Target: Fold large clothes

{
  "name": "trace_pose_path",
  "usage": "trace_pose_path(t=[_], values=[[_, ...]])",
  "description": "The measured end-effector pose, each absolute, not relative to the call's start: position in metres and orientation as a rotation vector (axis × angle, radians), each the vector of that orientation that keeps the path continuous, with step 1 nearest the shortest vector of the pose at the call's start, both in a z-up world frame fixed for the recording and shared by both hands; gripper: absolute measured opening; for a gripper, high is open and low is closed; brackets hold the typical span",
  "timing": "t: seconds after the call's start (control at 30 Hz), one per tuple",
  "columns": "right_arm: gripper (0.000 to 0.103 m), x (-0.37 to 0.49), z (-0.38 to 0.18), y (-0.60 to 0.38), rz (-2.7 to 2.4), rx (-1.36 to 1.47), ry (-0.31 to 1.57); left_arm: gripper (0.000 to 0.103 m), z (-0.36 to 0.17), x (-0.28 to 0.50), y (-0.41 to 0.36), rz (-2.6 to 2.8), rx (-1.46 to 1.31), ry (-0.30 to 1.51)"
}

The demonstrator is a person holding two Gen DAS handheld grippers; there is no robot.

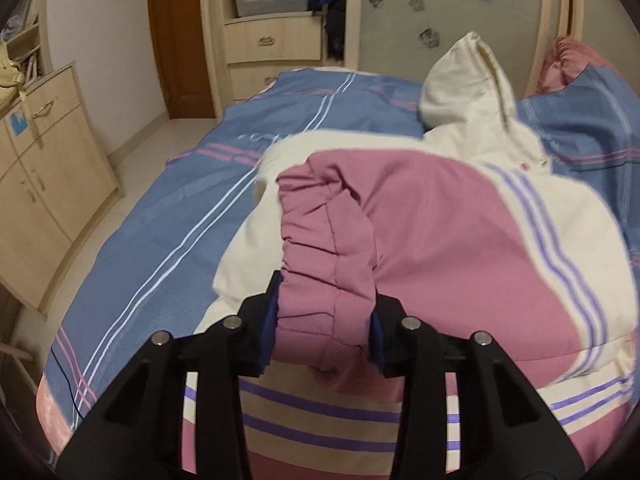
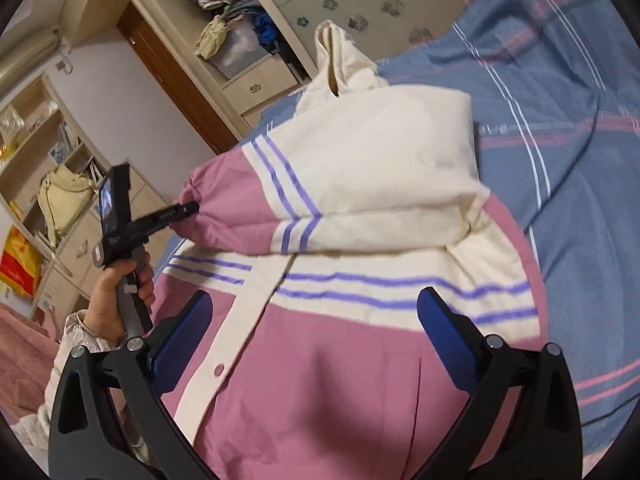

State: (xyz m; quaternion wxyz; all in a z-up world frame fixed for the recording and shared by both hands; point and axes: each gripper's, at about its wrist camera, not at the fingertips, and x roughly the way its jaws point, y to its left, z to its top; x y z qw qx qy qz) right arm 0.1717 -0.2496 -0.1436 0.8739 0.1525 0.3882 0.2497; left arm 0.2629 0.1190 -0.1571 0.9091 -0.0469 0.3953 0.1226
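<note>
Right gripper (image 2: 316, 344) spread above jacket (image 2: 340, 380); left gripper (image 2: 191, 209) pinching sleeve cuff (image 2: 200, 200).

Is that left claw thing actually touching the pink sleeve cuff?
Touching. In the left wrist view the left gripper has both blue pads pressed against the pink sleeve cuff, pinching it with no gap visible.

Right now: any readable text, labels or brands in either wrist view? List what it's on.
None readable.
Left gripper body: pale marking, too blurred.
Blue sticker on cabinet: no legible text.
Red-yellow bag on shelf: print too small.
Jacket: stripes only, no lettering.
</note>
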Motion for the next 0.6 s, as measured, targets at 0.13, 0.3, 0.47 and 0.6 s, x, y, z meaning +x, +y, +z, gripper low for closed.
trace_pose_path(t=[0.13, 0.3, 0.47, 0.6], values=[[0.102, 0.203, -0.135, -0.241, 0.383, 0.251, 0.694, 0.045, -0.177, 0.266, 0.121, 0.267, -0.067, 0.862], [0.081, 0.268, -0.166, -0.228, 0.360, 0.266, 0.820, 0.060, -0.187, 0.272, 0.133, 0.289, -0.117, 0.893], [0.066, 0.307, -0.227, -0.219, 0.271, 0.174, 0.984, 0.070, -0.197, 0.273, 0.131, 0.313, -0.084, 0.891], [0.078, 0.295, -0.224, -0.204, 0.241, 0.059, 0.916, 0.082, -0.199, 0.266, 0.140, 0.333, -0.144, 0.867]])
